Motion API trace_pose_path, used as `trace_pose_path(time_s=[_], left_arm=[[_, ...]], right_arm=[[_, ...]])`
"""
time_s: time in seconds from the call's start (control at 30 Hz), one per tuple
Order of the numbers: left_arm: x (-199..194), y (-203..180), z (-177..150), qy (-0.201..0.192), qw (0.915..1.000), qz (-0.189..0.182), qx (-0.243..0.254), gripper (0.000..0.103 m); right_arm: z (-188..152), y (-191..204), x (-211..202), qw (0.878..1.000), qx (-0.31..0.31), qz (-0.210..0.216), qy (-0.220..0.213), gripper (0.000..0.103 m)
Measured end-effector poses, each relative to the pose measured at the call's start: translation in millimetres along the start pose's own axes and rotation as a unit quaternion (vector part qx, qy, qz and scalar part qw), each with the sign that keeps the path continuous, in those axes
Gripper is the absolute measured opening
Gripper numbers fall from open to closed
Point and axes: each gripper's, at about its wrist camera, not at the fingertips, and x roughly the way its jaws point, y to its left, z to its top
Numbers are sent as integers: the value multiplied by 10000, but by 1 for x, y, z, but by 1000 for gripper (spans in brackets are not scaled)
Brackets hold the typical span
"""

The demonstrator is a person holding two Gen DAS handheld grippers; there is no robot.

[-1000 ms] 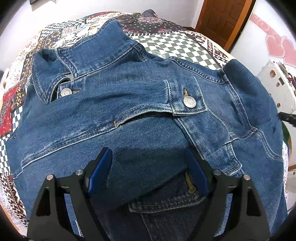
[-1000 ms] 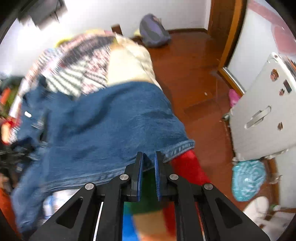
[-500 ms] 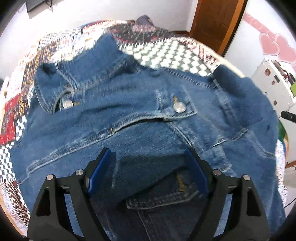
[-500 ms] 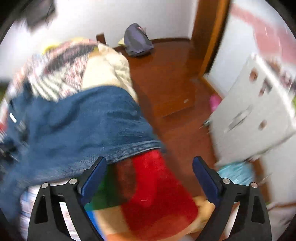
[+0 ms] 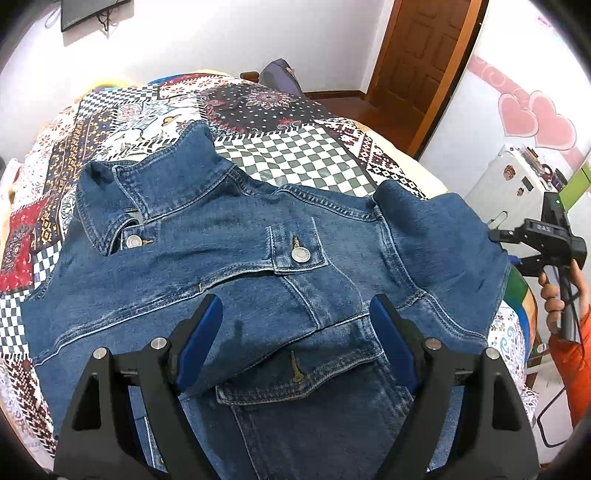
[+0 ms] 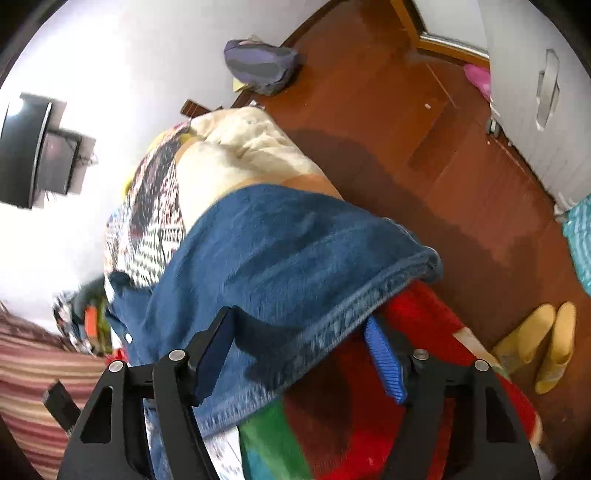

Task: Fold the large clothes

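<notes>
My right tongs point(image 6: 299, 354) have just been closing around the denim jacket's point(image 5: 258, 266) hem on the bed point(image 5: 295, 155), not yet pinching; left tongs point(image 5: 295, 343) hover released above it. Next: clamp, fold inward.

Patchwork quilt point(image 5: 280, 110) covers the bed w/ checks, florals, red blocks. TV point(image 5: 88, 11) on white wall at top left, cable hanging below. Brown wood door point(image 5: 424, 55) at back right, pink hearts point(image 5: 535, 118) on wall beside it. White fridge point(image 5: 502, 188) w/ magnets below the hearts. Purple-grey bag point(image 6: 262, 66) on red-brown wood floor point(image 6: 424, 155) near the wall. Yellow slippers point(image 6: 543, 343) side by side on floor at right. Red/green blanket point(image 6: 369, 424) at bed edge. Teal cloth point(image 6: 580, 240) at far right, blurred.
</notes>
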Motion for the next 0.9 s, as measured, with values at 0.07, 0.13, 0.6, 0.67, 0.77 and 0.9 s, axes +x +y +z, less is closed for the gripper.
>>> trace_pose_path(time_s=[0.07, 0.13, 0.6, 0.67, 0.77, 0.9], left_arm=[[0, 1, -1, 11, 10000, 66, -9, 82], [-3, 3, -4, 9, 9999, 163, -20, 82], [-49, 31, -18, -427, 9980, 396, -244, 82], [-57, 37, -21, -521, 9973, 405, -315, 82], [-73, 47, -29, -680, 9959, 444, -407, 82], [-98, 64, -43, -880, 9932, 570, -508, 82]], right_arm=[[6, 2, 3, 9999, 45, 6, -140, 54], [6, 8, 3, 9996, -4, 39, -272, 37], [-18, 173, -85, 9586, -2322, 344, -1611, 16], [-23, 199, -90, 9526, -2514, 529, -1629, 16], [-33, 247, -84, 9458, -2722, 861, -1547, 16], [-58, 302, -60, 9386, -2964, 1196, -1297, 15]])
